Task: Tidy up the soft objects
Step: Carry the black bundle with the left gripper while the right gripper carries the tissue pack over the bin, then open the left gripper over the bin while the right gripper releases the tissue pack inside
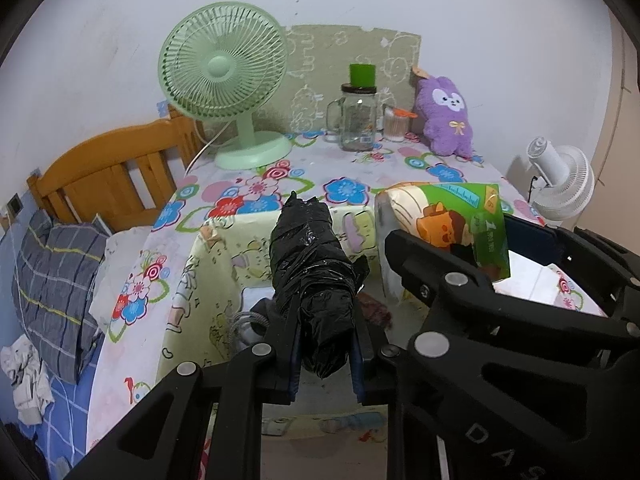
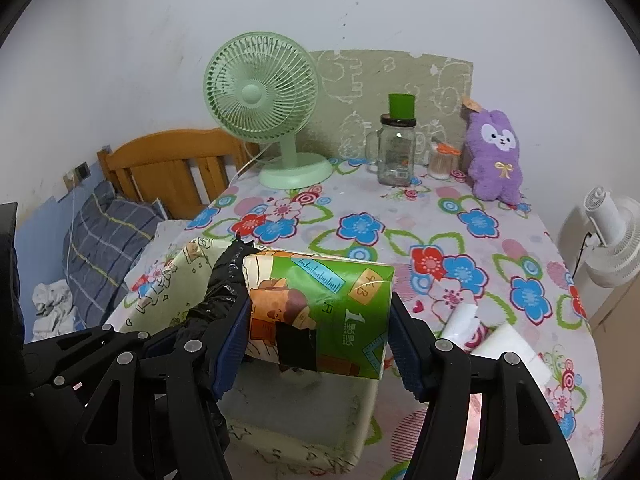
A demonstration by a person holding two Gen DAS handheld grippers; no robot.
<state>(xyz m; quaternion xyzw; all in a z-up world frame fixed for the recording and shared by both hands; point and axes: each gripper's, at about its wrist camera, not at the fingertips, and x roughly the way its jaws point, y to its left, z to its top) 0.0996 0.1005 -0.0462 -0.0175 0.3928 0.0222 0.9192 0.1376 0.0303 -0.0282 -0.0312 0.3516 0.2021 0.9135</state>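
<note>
Left gripper clamped on black plastic roll — long axis toward 12 o'clock, hanging over cloth bin. Right gripper squeezing tissue pack crosswise, at 3 o'clock of roll — bin directly beneath both, neither nearer.

White wall, wooden headboard, floral table
</note>
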